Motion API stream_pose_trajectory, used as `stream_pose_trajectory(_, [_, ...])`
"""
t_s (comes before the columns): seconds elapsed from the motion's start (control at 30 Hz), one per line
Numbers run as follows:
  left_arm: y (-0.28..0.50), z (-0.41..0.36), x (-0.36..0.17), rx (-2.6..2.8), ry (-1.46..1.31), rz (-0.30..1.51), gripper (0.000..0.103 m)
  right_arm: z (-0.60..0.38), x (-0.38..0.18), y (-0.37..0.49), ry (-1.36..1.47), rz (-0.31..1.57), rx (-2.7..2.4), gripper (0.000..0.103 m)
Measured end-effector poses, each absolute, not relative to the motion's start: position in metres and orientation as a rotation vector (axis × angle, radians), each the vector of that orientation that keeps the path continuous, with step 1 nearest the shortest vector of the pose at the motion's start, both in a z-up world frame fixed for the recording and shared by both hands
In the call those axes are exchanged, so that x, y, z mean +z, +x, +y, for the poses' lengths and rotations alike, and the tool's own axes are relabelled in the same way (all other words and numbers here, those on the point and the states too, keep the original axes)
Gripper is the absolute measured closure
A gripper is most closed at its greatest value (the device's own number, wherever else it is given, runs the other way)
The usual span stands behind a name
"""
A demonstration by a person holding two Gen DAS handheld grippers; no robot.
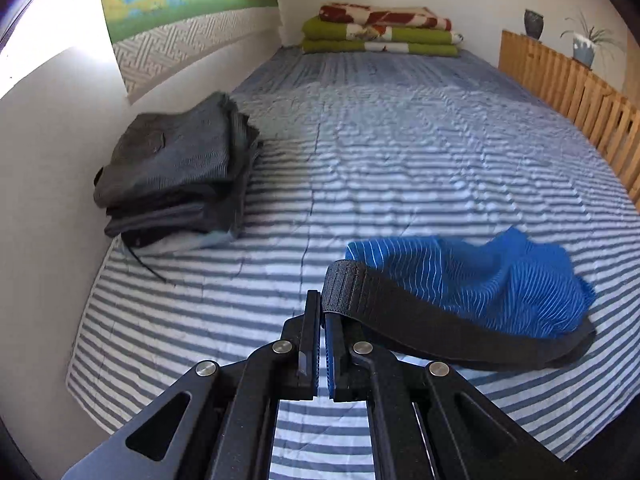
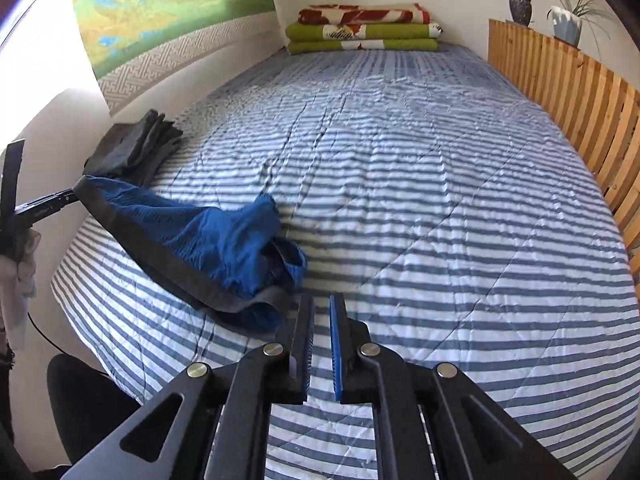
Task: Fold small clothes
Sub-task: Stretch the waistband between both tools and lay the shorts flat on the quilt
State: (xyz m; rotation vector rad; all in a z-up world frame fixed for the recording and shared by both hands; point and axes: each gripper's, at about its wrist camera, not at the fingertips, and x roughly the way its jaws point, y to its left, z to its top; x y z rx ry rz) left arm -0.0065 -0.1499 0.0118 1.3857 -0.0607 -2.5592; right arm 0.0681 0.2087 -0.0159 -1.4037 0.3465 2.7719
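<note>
Blue shorts with thin white stripes [image 1: 480, 276] and a black waistband [image 1: 400, 312] lie crumpled on the striped bed sheet [image 1: 360, 160]. My left gripper [image 1: 322, 300] is shut on the left end of the waistband and holds it slightly off the sheet. The right wrist view shows the same blue shorts [image 2: 208, 240] stretching from the left gripper [image 2: 60, 200] down to the right gripper [image 2: 321, 300]. The right gripper is open by a narrow gap, with nothing between its fingers, just right of the garment's near end.
A stack of folded dark clothes [image 1: 176, 168] sits by the white wall at the left edge of the bed. Folded green and red blankets [image 1: 380, 32] lie at the far end. A wooden slatted rail [image 1: 580, 92] with potted plants [image 1: 584, 46] runs along the right.
</note>
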Motion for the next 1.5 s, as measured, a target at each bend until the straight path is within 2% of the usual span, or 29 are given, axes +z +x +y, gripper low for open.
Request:
stream_pose_trajectory(0.13, [0.006,-0.169,-0.036,-2.489,1.484,-0.070,0.096,0.192,-0.054,0.061,-1.494,0.398,2.753,0.090])
stream_pose_trajectory(0.2, [0.012,-0.175,-0.048,-2.472,1.507,-0.059,0.079,0.184,-0.067,0.057,-1.506,0.394,2.760,0.087])
stream_pose_trajectory(0.23, [0.012,-0.175,-0.057,-2.470,1.505,-0.070,0.074,0.182,-0.071,0.056,-1.506,0.399,2.770,0.082])
stream_pose_trajectory(0.27, [0.019,-0.173,-0.061,-2.473,1.499,-0.087,0.062,0.179,-0.075,0.055,-1.507,0.406,2.780,0.079])
stream_pose_trajectory(0.3, [0.024,-0.172,-0.063,-2.482,1.492,-0.100,0.056,0.177,-0.078,0.053,-1.511,0.411,2.786,0.070])
stream_pose_trajectory(0.33, [0.028,-0.170,-0.066,-2.491,1.486,-0.109,0.056,0.174,-0.081,0.052,-1.517,0.409,2.785,0.065])
stream_pose_trajectory(0.5, [0.042,-0.140,-0.058,-2.604,1.487,-0.184,0.055,0.167,-0.097,0.043,-1.557,0.370,2.779,0.065])
stream_pose_trajectory(0.53, [0.040,-0.131,-0.056,-2.647,1.501,-0.194,0.054,0.166,-0.101,0.041,-1.569,0.375,2.772,0.065])
stream_pose_trajectory(0.57, [0.037,-0.117,-0.057,-2.680,1.516,-0.235,0.048,0.164,-0.105,0.038,-1.581,0.382,2.766,0.065])
stream_pose_trajectory(0.63, [0.027,-0.091,-0.067,-2.682,1.534,-0.373,0.042,0.160,-0.112,0.032,-1.598,0.394,2.756,0.065])
stream_pose_trajectory(0.7, [0.012,-0.079,-0.083,-2.650,1.575,-0.421,0.042,0.155,-0.117,0.026,-1.611,0.390,2.748,0.065])
stream_pose_trajectory(0.83, [-0.016,-0.077,-0.106,-2.630,1.652,-0.298,0.043,0.147,-0.120,0.018,-1.606,0.376,2.753,0.065])
stream_pose_trajectory(0.9, [-0.023,-0.078,-0.113,-2.649,1.699,-0.219,0.073,0.146,-0.119,0.018,-1.605,0.400,2.762,0.065])
stream_pose_trajectory(0.97, [-0.026,-0.081,-0.112,-2.652,1.690,-0.167,0.090,0.145,-0.119,0.017,-1.601,0.395,2.762,0.065])
stream_pose_trajectory(1.0, [-0.026,-0.084,-0.108,-2.659,1.704,-0.104,0.092,0.145,-0.118,0.017,-1.597,0.385,2.761,0.065])
stream_pose_trajectory(1.1, [-0.023,-0.104,-0.088,-2.705,1.682,0.152,0.093,0.144,-0.115,0.017,-1.580,0.354,2.773,0.065])
stream_pose_trajectory(1.17, [-0.017,-0.117,-0.070,-2.740,1.638,0.258,0.093,0.144,-0.112,0.017,-1.564,0.348,2.785,0.065])
stream_pose_trajectory(1.33, [-0.010,-0.145,-0.032,-2.765,1.517,0.288,0.093,0.134,-0.110,0.013,-1.563,0.268,2.798,0.065])
stream_pose_trajectory(1.5, [-0.008,-0.172,-0.027,-2.726,1.504,0.385,0.093,0.117,-0.117,0.001,-1.590,0.210,2.790,0.064])
